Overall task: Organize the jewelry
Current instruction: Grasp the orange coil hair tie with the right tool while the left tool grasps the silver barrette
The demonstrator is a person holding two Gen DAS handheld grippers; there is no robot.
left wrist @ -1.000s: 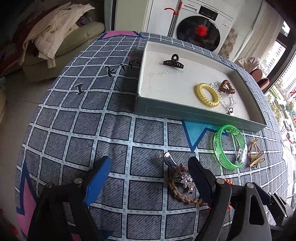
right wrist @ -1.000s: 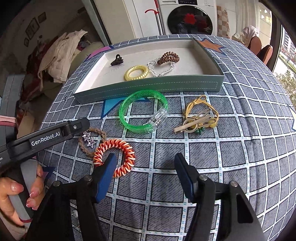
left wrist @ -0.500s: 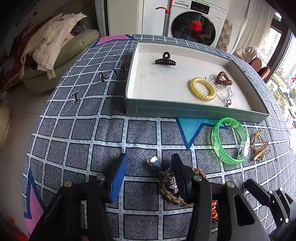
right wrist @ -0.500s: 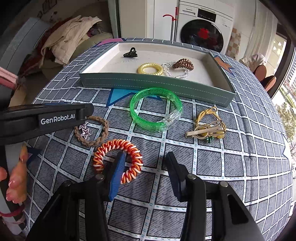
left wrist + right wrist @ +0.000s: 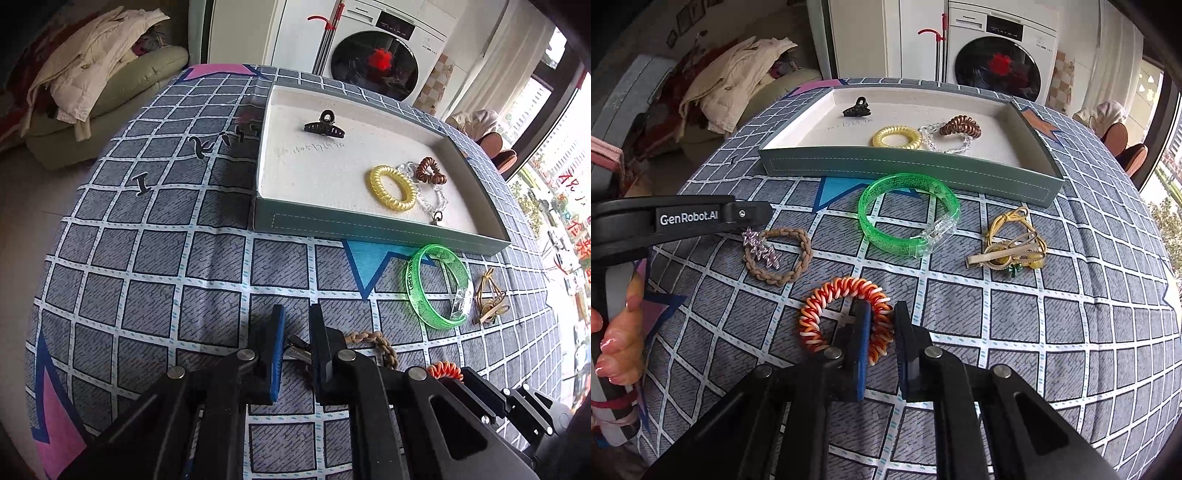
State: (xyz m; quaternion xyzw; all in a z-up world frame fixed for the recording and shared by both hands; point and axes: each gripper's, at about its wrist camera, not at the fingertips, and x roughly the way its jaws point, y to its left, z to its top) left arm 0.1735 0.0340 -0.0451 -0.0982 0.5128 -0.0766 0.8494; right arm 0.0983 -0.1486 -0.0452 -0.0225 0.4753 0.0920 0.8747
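Left gripper (image 5: 296,325) pinched down on the star hair clip (image 5: 761,246), metal end caught between narrow jaws, clip lying across the braided hair tie (image 5: 779,255) on the tablecloth (image 5: 155,258). Right gripper (image 5: 881,321) squeezed onto the rim of the orange coil hair tie (image 5: 827,299). Ahead, green bangle (image 5: 908,218) just before the tray (image 5: 908,168), gold clip bundle (image 5: 1010,247) beside it. Yellow coil (image 5: 392,187) inside the tray.
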